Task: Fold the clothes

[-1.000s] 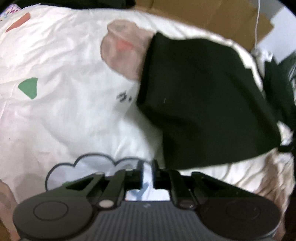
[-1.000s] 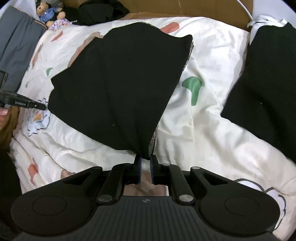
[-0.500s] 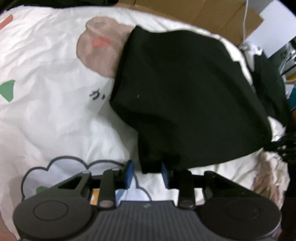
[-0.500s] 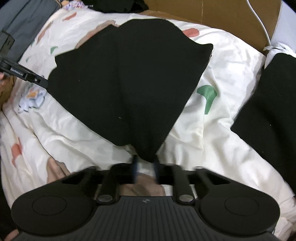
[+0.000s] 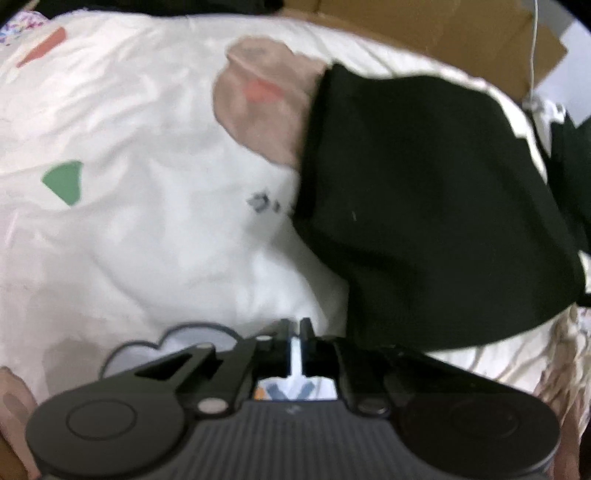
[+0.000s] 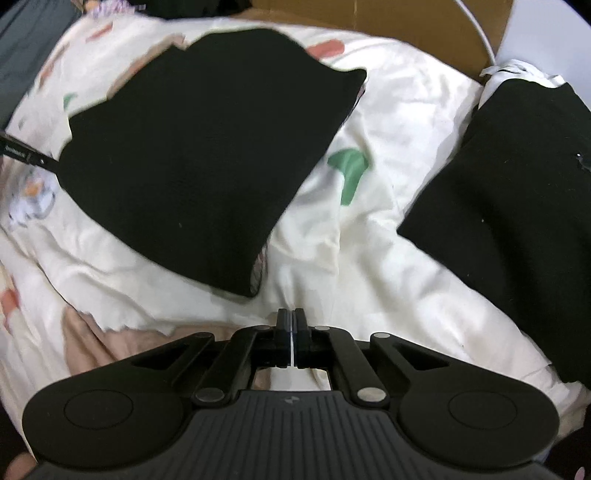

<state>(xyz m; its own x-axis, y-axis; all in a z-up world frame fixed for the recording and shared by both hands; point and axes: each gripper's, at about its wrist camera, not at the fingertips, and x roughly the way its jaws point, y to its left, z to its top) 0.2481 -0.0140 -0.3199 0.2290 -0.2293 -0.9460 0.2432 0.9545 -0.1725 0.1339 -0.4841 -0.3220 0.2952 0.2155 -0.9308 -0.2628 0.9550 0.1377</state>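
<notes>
While lying flat on the duvet (image 6: 369,258), black cloth (image 6: 207,158) sits just ahead-left of right gripper (image 6: 291,325), jaws just closed, empty; ahead-right of left gripper (image 5: 294,328), nearly shut, empty.

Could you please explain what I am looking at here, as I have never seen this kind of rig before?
There is no robot: a person holds a two-finger gripper in each hand, and each one carries a fisheye camera looking along its fingers. One picture comes from the left gripper, the other from the right gripper; the black shape at the bottom of each is the tool itself. Both look down on a white duvet with coloured prints. A folded black garment lies flat on it, and a second black garment lies to the right. Brown cardboard stands behind. Both grippers have just been closing and are now shut, with nothing between the fingers; the garment lies free.
</notes>
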